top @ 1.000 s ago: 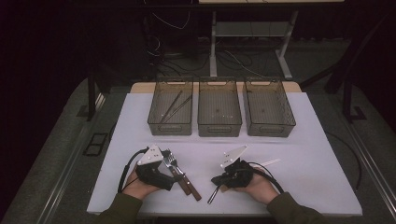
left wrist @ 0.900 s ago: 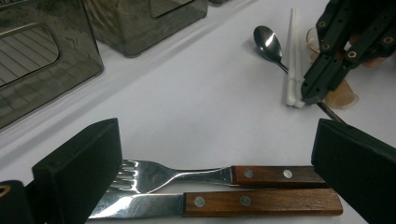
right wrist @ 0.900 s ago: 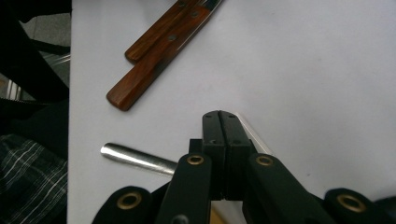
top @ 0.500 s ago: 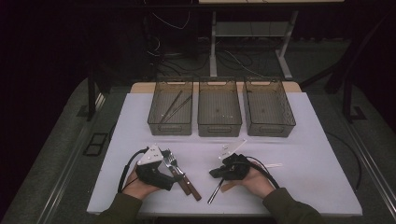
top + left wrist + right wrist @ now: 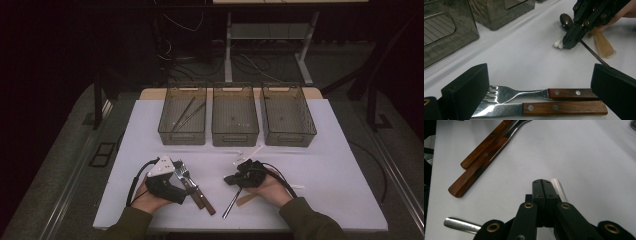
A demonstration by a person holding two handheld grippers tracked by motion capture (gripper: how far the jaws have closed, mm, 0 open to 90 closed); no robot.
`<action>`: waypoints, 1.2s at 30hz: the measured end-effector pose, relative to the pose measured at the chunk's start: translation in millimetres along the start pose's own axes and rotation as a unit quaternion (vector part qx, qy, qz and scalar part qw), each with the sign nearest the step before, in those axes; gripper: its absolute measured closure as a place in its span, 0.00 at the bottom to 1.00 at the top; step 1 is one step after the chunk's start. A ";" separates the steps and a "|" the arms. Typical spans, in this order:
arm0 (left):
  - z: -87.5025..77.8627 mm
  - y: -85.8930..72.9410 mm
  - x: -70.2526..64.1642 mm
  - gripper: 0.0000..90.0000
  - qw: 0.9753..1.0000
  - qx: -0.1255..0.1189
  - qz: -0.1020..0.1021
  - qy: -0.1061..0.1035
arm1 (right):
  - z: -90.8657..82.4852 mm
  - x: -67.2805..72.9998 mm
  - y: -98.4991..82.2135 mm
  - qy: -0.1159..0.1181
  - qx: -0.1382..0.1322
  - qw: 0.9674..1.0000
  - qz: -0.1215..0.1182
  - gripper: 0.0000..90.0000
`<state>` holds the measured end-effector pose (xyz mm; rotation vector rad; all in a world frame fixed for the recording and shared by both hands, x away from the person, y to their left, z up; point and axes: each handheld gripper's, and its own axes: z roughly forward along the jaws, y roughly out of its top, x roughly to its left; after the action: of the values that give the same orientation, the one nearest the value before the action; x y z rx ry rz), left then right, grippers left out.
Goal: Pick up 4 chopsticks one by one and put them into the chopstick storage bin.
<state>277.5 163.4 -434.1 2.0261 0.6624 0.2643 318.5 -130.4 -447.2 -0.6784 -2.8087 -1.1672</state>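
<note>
Black left tool, jaws spread wide, gripping nothing; wood-handled fork and knife lying side by side between its jaws, touching. Right tool farther out, jaws fully together and holding nothing; white stick just beside its tip, spoon behind it, all on the white surface. Likely faults: closing the left tool here could pinch both pieces at once, or skid one aside; advancing the closed right tool could merely roll the stick away.
</note>
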 end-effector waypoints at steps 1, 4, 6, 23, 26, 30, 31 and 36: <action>0.0 0.0 0.0 0.01 1.000 0.000 0.001 0.000 | -0.1 0.1 0.5 0.002 -0.001 1.000 0.006 1.00; 0.2 -0.1 -0.1 0.01 1.000 0.000 0.000 0.000 | -0.5 -2.7 1.8 -0.002 -0.001 1.000 0.001 1.00; 0.3 -0.1 0.0 0.01 1.000 0.000 0.000 0.000 | -0.3 -3.5 2.2 -0.001 -0.004 1.000 0.006 1.00; 0.6 -0.2 0.0 0.01 1.000 0.004 0.001 -0.002 | 4.0 -10.6 17.0 0.000 -0.012 1.000 0.002 1.00; 0.5 -0.3 0.0 0.01 1.000 0.001 0.001 -0.002 | 1.1 -10.1 16.3 0.004 -0.016 1.000 0.003 1.00; 0.2 -0.3 0.1 0.01 1.000 0.000 0.000 -0.002 | -15.2 -10.9 13.2 0.009 -0.033 0.999 0.006 0.98; 0.1 -0.3 0.0 0.01 1.000 0.000 -0.001 -0.002 | -19.1 -11.7 12.0 0.011 -0.037 0.999 0.009 0.96; -0.9 -0.5 0.4 0.01 1.000 0.000 -0.002 -0.002 | -47.1 -15.7 0.2 0.001 -0.060 0.998 0.020 0.88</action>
<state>277.3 164.4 -434.1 2.0240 0.6631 0.2592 326.1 -168.3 -416.1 -0.7364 -2.7271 -1.3385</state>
